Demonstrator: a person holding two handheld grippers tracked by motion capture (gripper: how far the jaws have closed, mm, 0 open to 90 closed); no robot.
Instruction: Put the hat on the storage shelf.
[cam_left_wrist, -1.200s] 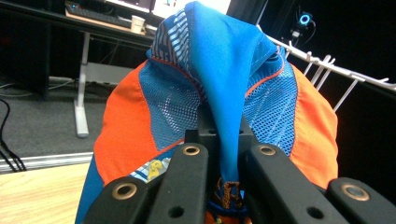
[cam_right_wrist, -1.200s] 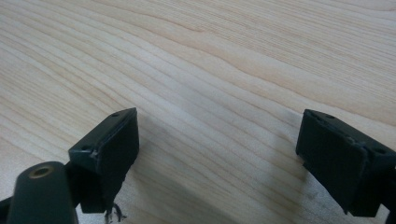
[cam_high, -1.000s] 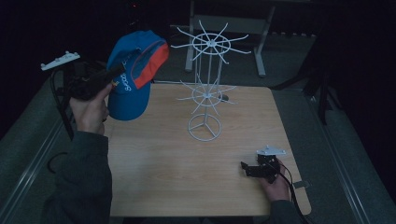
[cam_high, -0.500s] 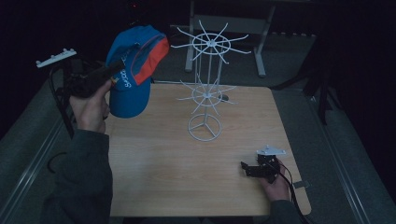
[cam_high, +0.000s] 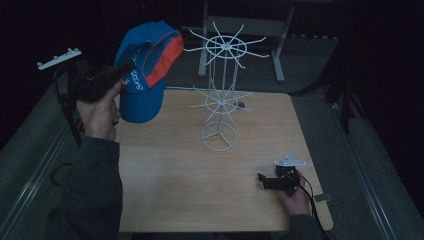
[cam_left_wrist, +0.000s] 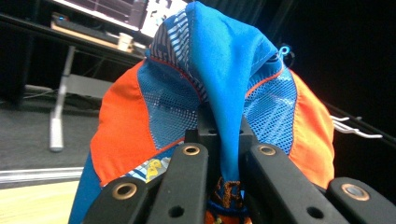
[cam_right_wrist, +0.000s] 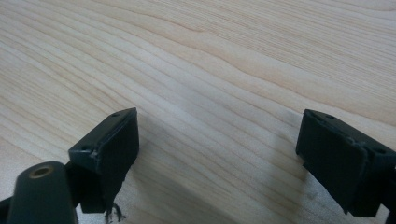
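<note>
Darkness is surrounding a pale wooden table (cam_high: 170, 195), with grey floor running along both sides and a light metal frame leg standing beyond the far edge. On the table a white wire stand (cam_high: 220, 100) is rising from a ring base, carrying two tiers of radiating spokes.

The left gripper (cam_high: 112, 76) is being held up in the air off the table's left edge, well apart from the wood below. Its jaws are closing on a fold of a blue and orange cap (cam_high: 142, 75), and the cap is hanging from them, bulging out ahead of the jaws toward the stand's upper spokes without touching them. In the left gripper view the pinched blue cloth (cam_left_wrist: 224, 93) is running up between the two black jaws, with mesh panels and orange panels spreading to either side.

The right gripper (cam_high: 265, 181) is resting low at the near right part of the table, well apart from the left gripper and nearer the person than the stand's base. In the right gripper view its jaws are standing wide apart, with nothing but bare wood (cam_right_wrist: 219, 70) between them.
</note>
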